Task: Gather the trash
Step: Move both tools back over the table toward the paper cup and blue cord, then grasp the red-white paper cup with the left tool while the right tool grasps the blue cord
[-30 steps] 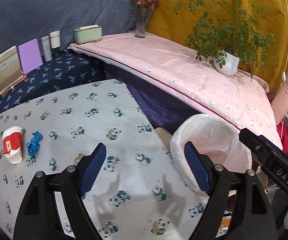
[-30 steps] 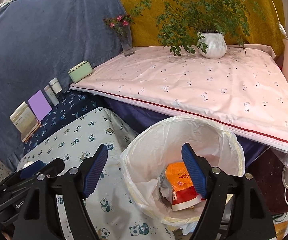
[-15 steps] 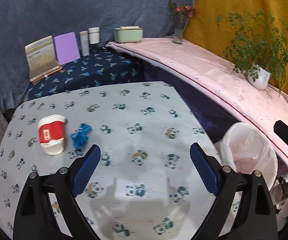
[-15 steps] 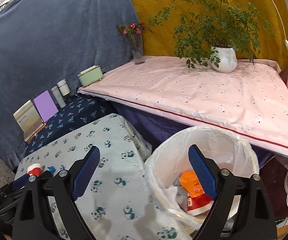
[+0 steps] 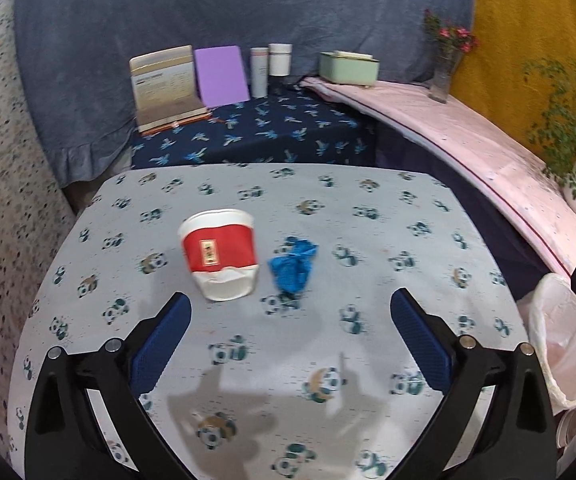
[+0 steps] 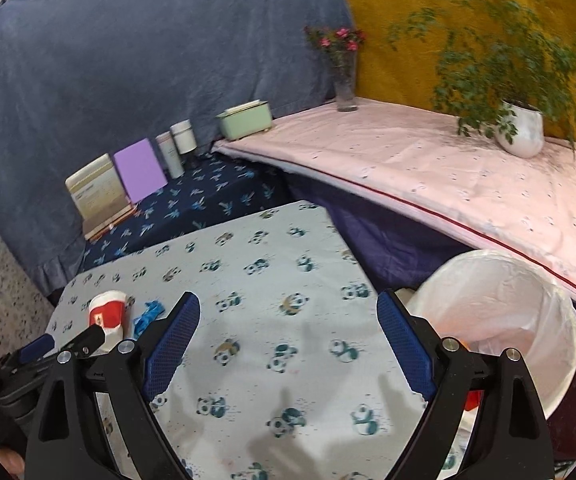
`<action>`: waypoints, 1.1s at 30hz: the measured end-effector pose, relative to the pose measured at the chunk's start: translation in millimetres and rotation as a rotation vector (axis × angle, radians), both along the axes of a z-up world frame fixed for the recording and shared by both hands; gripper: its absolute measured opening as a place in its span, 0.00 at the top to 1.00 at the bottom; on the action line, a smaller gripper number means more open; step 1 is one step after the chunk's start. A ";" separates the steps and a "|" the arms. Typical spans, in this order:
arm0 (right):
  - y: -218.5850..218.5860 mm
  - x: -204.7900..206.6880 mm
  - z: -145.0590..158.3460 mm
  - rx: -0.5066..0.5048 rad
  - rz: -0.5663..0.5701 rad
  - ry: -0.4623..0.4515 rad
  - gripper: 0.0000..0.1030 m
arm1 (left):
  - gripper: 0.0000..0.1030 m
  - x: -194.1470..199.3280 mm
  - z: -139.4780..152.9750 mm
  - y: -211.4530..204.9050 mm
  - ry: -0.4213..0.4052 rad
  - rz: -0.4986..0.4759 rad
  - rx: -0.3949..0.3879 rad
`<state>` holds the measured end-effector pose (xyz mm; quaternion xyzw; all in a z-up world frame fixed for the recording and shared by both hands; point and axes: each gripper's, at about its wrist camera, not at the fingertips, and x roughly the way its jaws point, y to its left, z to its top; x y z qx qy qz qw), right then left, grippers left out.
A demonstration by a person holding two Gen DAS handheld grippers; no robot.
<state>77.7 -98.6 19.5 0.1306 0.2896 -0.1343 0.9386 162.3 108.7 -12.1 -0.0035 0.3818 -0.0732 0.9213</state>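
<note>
A crushed red and white paper cup [image 5: 219, 254] lies on its side on the panda-print table [image 5: 368, 240]. A crumpled blue scrap [image 5: 294, 266] lies just right of it. My left gripper [image 5: 288, 312] is open and empty, just short of both. The white-lined trash bin [image 5: 560, 340] stands off the table's right edge. In the right wrist view my right gripper [image 6: 288, 312] is open and empty over the table, with the bin [image 6: 500, 312] to its right and the cup [image 6: 107, 314] and scrap [image 6: 147, 316] far left.
A dark blue shelf [image 5: 255, 132] behind the table holds a booklet [image 5: 163, 84], a purple card [image 5: 219, 74] and two tubes [image 5: 269, 64]. A pink-covered surface [image 6: 448, 168] carries a green box [image 6: 245, 120], a flower vase [image 6: 344, 80] and a potted plant [image 6: 522, 128].
My left gripper has swung left from the bin toward the cup and blue scrap, which now lie in front of it. My right gripper has drawn left, away from the bin.
</note>
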 end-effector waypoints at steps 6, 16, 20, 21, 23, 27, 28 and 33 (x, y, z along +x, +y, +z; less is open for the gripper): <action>46.2 33.2 -12.9 -0.047 0.097 0.048 0.17 | 0.07 17.3 -15.1 31.3 0.042 0.056 -0.003; 100.9 88.3 -44.2 -0.054 0.241 0.149 0.17 | 0.07 58.3 -37.3 57.5 0.117 0.095 -0.011; 105.9 107.8 -56.6 -0.023 0.261 0.180 0.17 | 0.07 78.2 -48.4 60.9 0.162 0.109 -0.028; 105.8 111.5 -58.7 -0.017 0.261 0.184 0.17 | 0.07 82.3 -51.1 60.9 0.172 0.112 -0.033; 107.3 121.5 -64.6 -0.007 0.266 0.196 0.17 | 0.07 91.5 -57.9 60.6 0.198 0.115 -0.042; 111.2 137.5 -73.6 0.008 0.282 0.217 0.17 | 0.07 109.4 -74.5 58.7 0.266 0.101 -0.055; 112.4 142.0 -76.4 0.013 0.287 0.222 0.17 | 0.07 112.1 -77.4 58.4 0.276 0.099 -0.057; 119.1 159.3 -87.8 0.034 0.309 0.243 0.19 | 0.19 124.2 -91.2 62.7 0.320 0.086 -0.092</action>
